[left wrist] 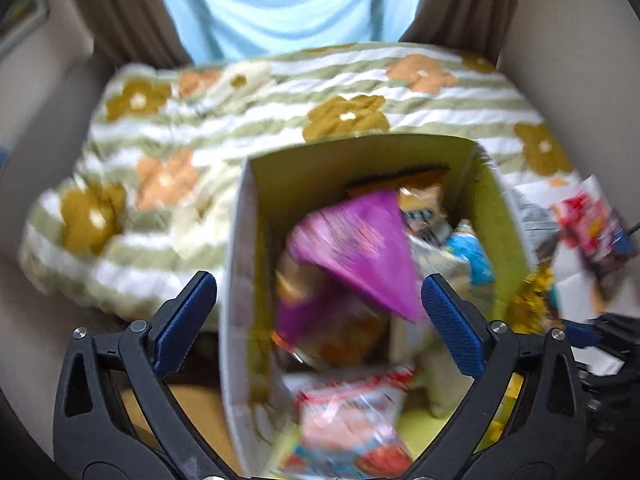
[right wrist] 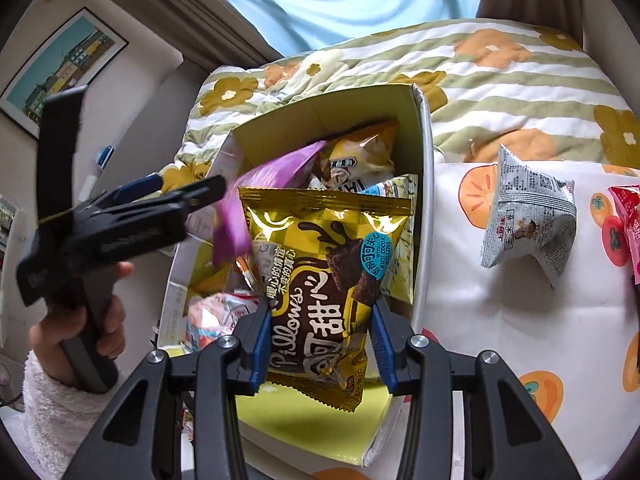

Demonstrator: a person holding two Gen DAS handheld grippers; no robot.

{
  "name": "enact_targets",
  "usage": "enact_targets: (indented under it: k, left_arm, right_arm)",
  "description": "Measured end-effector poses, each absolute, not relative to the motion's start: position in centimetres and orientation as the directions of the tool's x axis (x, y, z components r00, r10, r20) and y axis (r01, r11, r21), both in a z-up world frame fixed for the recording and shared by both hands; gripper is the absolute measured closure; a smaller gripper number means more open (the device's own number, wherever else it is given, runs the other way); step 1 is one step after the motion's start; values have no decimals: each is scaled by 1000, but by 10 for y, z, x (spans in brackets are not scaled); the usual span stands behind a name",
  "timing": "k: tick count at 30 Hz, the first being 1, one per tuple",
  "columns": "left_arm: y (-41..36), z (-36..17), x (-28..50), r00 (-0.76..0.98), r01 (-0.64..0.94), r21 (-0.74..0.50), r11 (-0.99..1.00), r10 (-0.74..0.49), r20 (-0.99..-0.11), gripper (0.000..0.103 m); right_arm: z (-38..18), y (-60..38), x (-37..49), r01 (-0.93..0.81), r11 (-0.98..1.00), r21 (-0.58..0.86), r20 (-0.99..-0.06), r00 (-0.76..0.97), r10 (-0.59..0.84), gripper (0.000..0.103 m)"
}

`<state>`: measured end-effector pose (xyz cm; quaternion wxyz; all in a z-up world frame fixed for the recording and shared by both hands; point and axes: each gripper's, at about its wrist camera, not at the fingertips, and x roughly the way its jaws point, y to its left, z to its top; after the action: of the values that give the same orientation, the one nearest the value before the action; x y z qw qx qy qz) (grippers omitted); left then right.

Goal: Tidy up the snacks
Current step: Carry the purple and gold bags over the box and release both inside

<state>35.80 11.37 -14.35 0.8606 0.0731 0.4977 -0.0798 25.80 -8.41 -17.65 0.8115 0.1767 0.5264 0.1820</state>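
Note:
An open cardboard box (left wrist: 240, 240) with a yellow-green inside holds several snack packets. My left gripper (left wrist: 318, 284) hovers over it, open wide, and a blurred purple packet (left wrist: 360, 248) lies tilted between and beyond its fingers without being pinched. In the right wrist view the left gripper (right wrist: 188, 188) sits at the box's (right wrist: 426, 184) left wall, with the purple packet (right wrist: 280, 168) just past its tips. My right gripper (right wrist: 320, 316) is shut on a gold chocolate-pillow packet (right wrist: 320, 280), held upright above the near half of the box.
A grey packet (right wrist: 524, 216) and a red packet (right wrist: 628, 216) lie on the persimmon-print cloth (right wrist: 520, 340) right of the box. A flowered striped quilt (left wrist: 200, 120) lies behind it. A person's hand (right wrist: 108, 320) in a fleecy white sleeve holds the left gripper.

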Motion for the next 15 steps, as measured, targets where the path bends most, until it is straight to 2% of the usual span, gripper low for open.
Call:
enact_targets:
  k: [2,11,12,13,14,15]
  left_arm:
    - [121,-144,344,480,181,15,983,-76,-874,1]
    - [147,-140,307,510,77,21,997,-21,-860,1]
    - [148,-139,304,514,73,32,997,-10,-858,1]
    - [149,-138,301,519,70,44,997,1,-855,1]
    - [150,-139,297,524,65,55,996,13,-852,1]
    - [152,-139,294,524,59,58,997,18,-852,2]
  right_arm:
    - [-177,-80,255,-124,875,469,-792,379,478,63]
    - [-180,-54,250,-193,884,425,-809,357,467,61]
    - [-181,-52,249,-199,879,432,-802,361,476,53]
    - [-182,-51,248,-205,872,445,-792,365,490,34]
    - [-183,-51,247,-209,865,457,-780,373,503,21]
    - [-184,-51,246,-214,859,464,-772,377,511,1]
